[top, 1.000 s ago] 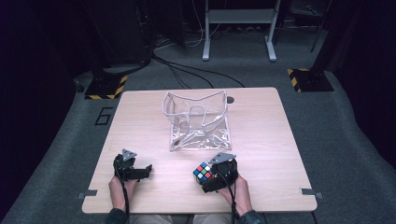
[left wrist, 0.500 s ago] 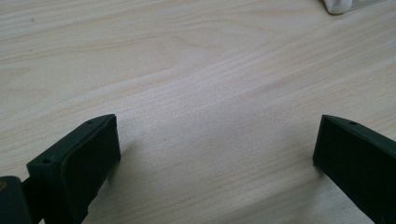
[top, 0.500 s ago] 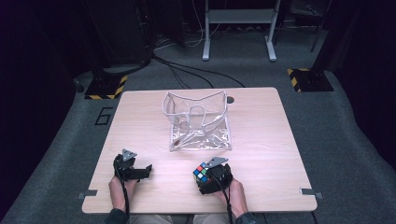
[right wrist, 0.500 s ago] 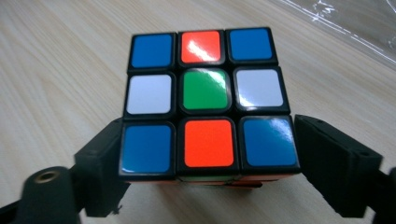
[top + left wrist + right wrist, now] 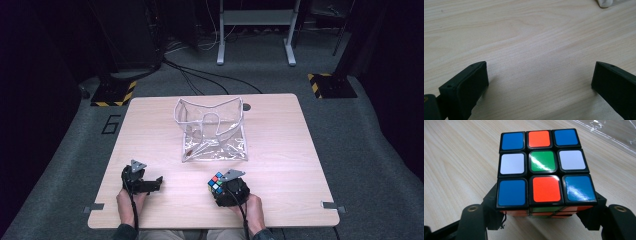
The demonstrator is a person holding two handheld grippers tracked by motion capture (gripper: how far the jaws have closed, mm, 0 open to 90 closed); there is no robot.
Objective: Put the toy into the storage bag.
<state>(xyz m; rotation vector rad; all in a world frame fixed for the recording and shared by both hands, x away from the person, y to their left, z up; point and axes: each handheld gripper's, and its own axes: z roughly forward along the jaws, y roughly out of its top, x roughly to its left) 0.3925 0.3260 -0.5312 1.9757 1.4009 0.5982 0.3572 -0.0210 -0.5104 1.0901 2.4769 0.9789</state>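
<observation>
A scrambled puzzle cube (image 5: 215,180) sits on the wooden table (image 5: 280,130) near the front edge, right of centre. In the right gripper view its top face (image 5: 541,165) shows blue, orange, white and green squares. My right gripper (image 5: 220,187) has just been closing; its jaws flank the cube's lower sides and touch it, so the right gripper (image 5: 545,207) is shut on the cube. At the front left, my left gripper (image 5: 156,182) rests low over bare wood. Its jaws stand wide apart with nothing between them (image 5: 539,80).
A clear plastic bag (image 5: 212,130) with white piping stands open at mid-table, just beyond the cube; its corner (image 5: 606,2) shows in the left gripper view. Cables, yellow-black floor markers and a metal stand lie past the far edge.
My right gripper has slid a little left, up around the cube, and its jaws have narrowed onto it. The cube, the bag and my left gripper have stayed put.
</observation>
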